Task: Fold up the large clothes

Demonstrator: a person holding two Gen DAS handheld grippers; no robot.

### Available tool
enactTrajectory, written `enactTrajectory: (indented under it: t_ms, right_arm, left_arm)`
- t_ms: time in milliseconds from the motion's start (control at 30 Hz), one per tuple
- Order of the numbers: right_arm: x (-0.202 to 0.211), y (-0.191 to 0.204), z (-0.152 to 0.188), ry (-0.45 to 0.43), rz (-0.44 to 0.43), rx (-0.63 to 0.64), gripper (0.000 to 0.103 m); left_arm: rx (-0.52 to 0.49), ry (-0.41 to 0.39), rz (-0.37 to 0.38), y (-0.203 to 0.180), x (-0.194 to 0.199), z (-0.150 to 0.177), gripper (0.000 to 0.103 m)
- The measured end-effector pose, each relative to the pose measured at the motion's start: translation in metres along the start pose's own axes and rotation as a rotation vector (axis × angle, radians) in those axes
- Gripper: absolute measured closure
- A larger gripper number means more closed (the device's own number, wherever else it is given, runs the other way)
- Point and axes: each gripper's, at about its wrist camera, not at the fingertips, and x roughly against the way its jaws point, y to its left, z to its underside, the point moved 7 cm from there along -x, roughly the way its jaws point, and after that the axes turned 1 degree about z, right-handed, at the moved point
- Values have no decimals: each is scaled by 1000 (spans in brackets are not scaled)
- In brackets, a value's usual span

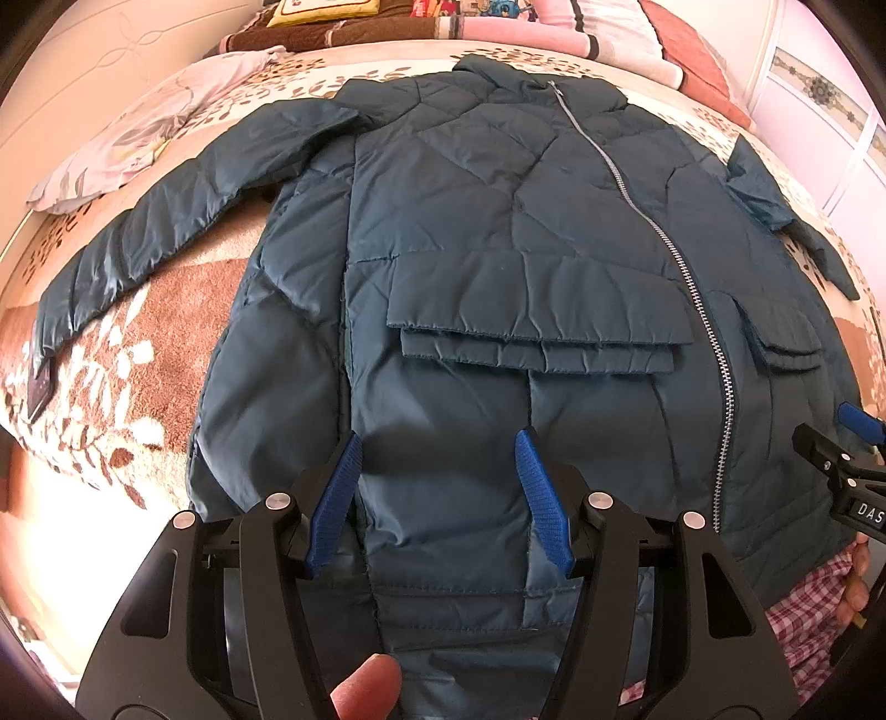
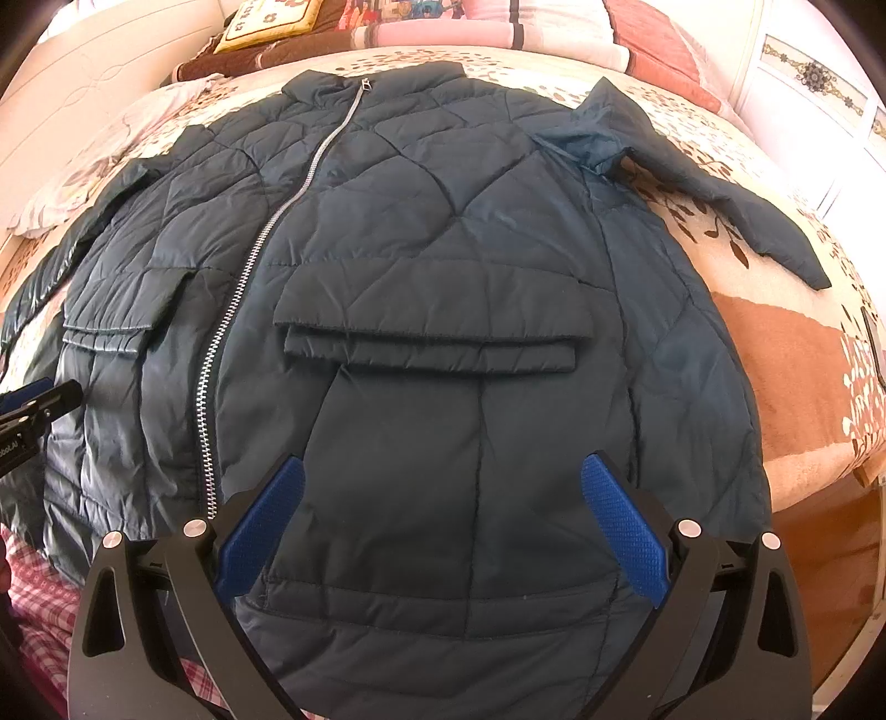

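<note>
A dark teal quilted jacket [image 1: 498, 221] lies face up and zipped on the bed, collar at the far end, both sleeves spread outward. My left gripper [image 1: 438, 443] hovers open over the lower hem on the left of the silver zipper [image 1: 664, 238], below the big pocket flap [image 1: 531, 299]; its pads press on nothing. In the right wrist view my right gripper [image 2: 443, 459] stands wide open above the jacket [image 2: 443, 221] under the other pocket flap [image 2: 432, 310]. Each gripper's tip shows at the other view's edge: the right gripper [image 1: 841, 432], the left gripper [image 2: 33, 399].
A floral brown and cream blanket [image 1: 138, 360] covers the bed. A pillow [image 1: 127, 138] lies far left, and folded bedding [image 1: 443, 22] is stacked at the head. A dark flat object [image 1: 39, 387] sits by the left cuff. A person's thumb [image 1: 365, 687] and checked clothing [image 1: 814, 603] are nearest.
</note>
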Motion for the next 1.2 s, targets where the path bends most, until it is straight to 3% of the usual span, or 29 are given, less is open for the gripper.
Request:
enactTrajectory:
  t_ms: [1200]
  right_arm:
    - [-8,-1,3,27,-28,-26,6]
  left_arm:
    - [-2,7,-6,-3,-2,2,45]
